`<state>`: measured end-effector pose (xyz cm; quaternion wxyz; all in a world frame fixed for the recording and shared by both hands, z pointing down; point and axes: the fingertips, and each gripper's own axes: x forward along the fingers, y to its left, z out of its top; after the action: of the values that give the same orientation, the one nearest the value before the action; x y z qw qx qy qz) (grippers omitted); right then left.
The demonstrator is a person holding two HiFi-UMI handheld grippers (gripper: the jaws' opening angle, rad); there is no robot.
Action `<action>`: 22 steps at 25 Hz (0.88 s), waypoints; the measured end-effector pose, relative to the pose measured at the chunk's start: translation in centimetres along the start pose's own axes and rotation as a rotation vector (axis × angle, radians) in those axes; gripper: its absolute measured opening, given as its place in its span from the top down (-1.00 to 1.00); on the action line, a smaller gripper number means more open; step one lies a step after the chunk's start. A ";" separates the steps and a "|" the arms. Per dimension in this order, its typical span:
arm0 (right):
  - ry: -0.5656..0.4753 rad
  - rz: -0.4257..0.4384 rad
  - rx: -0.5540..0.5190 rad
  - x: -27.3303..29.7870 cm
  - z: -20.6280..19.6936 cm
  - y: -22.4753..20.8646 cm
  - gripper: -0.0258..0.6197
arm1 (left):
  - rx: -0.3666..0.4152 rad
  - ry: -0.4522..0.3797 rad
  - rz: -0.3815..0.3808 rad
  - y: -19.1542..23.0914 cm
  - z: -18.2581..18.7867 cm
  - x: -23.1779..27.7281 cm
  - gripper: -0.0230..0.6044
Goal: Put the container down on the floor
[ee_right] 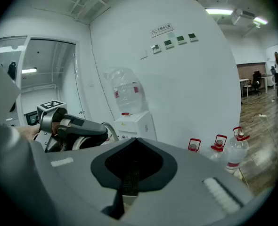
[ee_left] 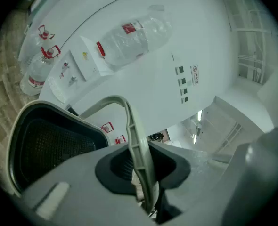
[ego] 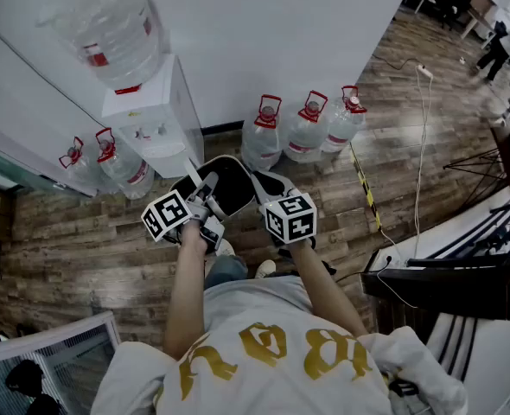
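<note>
Evidently the carrying step is under way: the black mesh container with a pale grey rim (ego: 227, 180) is hanging in the air in front of the white water dispenser (ego: 156, 119), well above the wood-plank floor (ego: 73, 249). The left gripper (ego: 205, 195) is clamping its jaws tight on the pale rim. The right gripper (ego: 268, 188) is pinching the mesh wall on the side farther from the dispenser. Next, I judge, both need lowering together, level, before either lets go.

Container (ego: 231, 182), seemingly off floor (ego: 65, 258), between left tool (ego: 207, 188) and right tool (ego: 264, 187), dispenser (ego: 156, 124) behind
</note>
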<state>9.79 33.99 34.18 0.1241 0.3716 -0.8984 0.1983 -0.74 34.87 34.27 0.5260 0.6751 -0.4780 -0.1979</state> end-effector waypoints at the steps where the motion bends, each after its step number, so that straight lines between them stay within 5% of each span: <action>1: 0.002 0.000 -0.013 -0.1 -0.1 0.0 0.84 | 0.004 0.003 0.002 0.0 -0.1 0.1 0.73; 22: -0.007 0.008 -0.039 0.3 0.1 -0.8 0.83 | 0.008 0.013 0.040 0.3 0.1 1.1 0.73</action>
<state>10.14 33.26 34.37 0.1271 0.3661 -0.9041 0.1798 -0.44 33.94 34.81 0.5305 0.6687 -0.4886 -0.1809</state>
